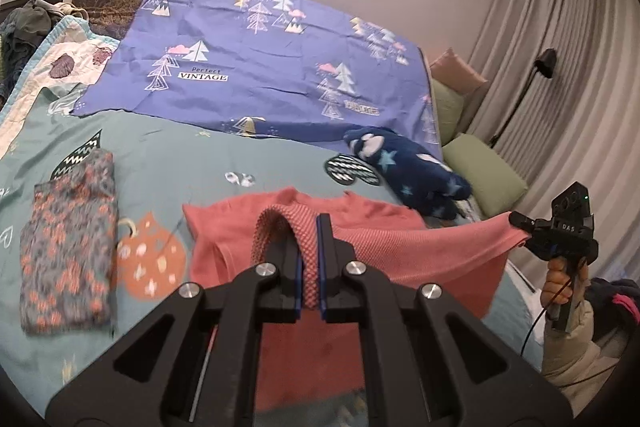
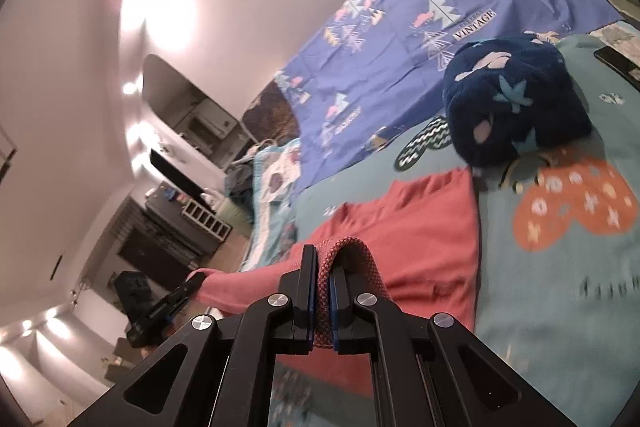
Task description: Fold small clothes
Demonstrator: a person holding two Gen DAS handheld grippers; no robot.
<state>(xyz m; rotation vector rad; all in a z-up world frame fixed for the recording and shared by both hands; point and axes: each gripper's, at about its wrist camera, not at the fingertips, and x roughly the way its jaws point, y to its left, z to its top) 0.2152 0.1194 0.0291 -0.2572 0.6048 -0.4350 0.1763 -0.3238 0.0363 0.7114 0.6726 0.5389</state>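
Note:
A coral pink garment (image 1: pixel 372 223) lies across the teal bedspread (image 1: pixel 180 155), its near edge lifted off the bed. In the left wrist view my left gripper (image 1: pixel 310 243) is shut on a fold of that edge, the knit looping over the pads. At the right, my right gripper (image 1: pixel 520 225), in a person's hand (image 1: pixel 560 279), pinches the other end, so the edge hangs stretched between them. In the right wrist view the right gripper (image 2: pixel 323 267) is shut on the coral garment (image 2: pixel 424 227). The left gripper (image 2: pixel 192 285) holds the far corner at lower left.
A folded grey and coral floral garment (image 1: pixel 68 259) lies at the left. A crumpled navy fleece with stars (image 1: pixel 416 179) sits beyond the coral one, also (image 2: pixel 516 99). A purple tree-print sheet (image 1: pixel 260 67) covers the far bed. Green pillows (image 1: pixel 484 179) and a floor lamp (image 1: pixel 544 67) stand at the right.

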